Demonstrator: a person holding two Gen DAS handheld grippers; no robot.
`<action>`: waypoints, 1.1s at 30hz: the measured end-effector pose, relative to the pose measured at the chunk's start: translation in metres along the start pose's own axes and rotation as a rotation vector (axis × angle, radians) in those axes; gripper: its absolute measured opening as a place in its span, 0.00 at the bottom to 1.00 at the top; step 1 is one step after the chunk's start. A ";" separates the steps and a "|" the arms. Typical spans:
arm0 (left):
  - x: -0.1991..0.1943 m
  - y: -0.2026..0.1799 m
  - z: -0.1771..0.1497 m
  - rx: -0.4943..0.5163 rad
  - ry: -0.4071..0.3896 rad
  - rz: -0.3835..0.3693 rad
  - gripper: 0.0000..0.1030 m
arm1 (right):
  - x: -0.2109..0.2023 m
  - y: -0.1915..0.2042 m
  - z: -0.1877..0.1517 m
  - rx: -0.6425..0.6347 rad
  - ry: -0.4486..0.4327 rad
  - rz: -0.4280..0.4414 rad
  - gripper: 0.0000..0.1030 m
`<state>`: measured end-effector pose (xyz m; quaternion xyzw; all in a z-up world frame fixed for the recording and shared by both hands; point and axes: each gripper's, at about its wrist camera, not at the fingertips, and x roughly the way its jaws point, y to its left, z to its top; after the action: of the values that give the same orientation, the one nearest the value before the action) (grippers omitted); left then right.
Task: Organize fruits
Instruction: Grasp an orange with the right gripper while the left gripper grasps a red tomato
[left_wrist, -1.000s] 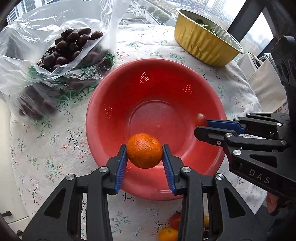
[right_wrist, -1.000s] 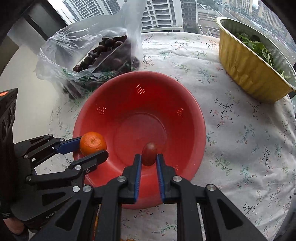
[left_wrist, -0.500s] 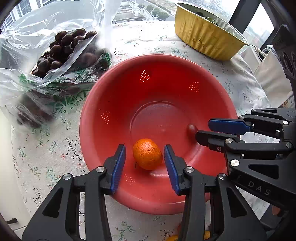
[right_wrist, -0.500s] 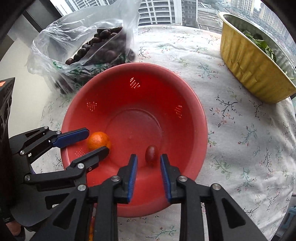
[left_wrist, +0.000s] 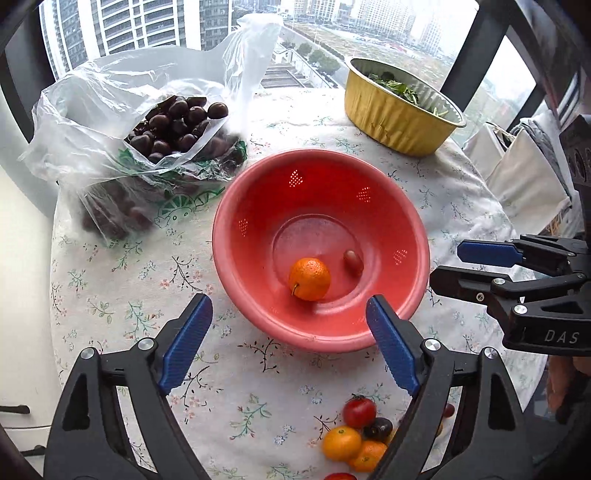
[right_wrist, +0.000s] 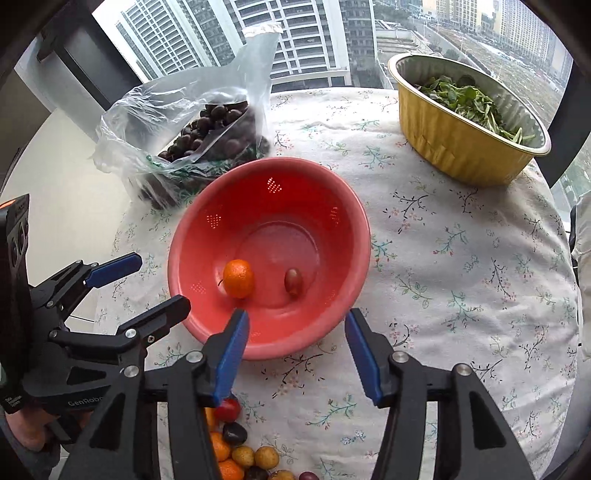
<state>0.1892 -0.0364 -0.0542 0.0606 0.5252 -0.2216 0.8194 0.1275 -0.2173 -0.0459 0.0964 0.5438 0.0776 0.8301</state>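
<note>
A red colander bowl (left_wrist: 258, 192) (right_wrist: 343, 206) sits mid-table. Inside lie an orange mandarin (left_wrist: 309, 278) (right_wrist: 238, 278) and a small dark red grape (left_wrist: 353, 261) (right_wrist: 293, 281). My left gripper (left_wrist: 290, 341) is open and empty, pulled back above the bowl's near rim; it also shows in the right wrist view (right_wrist: 146, 284). My right gripper (right_wrist: 295, 356) is open and empty near the bowl's front; it shows in the left wrist view (left_wrist: 458, 264). A pile of small fruits (left_wrist: 354, 435) (right_wrist: 240, 443) lies on the cloth close to me.
A clear plastic bag of dark chestnut-like fruits (left_wrist: 173, 125) (right_wrist: 210, 129) stands left of the bowl. A gold foil pan of greens (left_wrist: 399, 107) (right_wrist: 465, 122) stands at the back right. The floral tablecloth (left_wrist: 110, 295) covers a round table by a window.
Both grippers opened and let go: the mandarin and the grape dropped into the bowl. Both grippers then pulled back and up, opening wider.
</note>
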 end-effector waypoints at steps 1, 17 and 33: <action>-0.009 0.004 -0.012 -0.011 -0.007 -0.017 0.87 | -0.006 0.001 -0.011 0.006 0.002 0.008 0.59; -0.059 0.003 -0.222 0.012 0.104 -0.011 1.00 | -0.001 0.050 -0.185 0.010 0.179 0.038 0.63; -0.082 0.016 -0.243 0.016 0.120 0.027 1.00 | 0.041 0.066 -0.207 -0.028 0.218 -0.022 0.51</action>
<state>-0.0351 0.0833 -0.0903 0.0872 0.5710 -0.2108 0.7887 -0.0476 -0.1280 -0.1472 0.0697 0.6307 0.0863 0.7681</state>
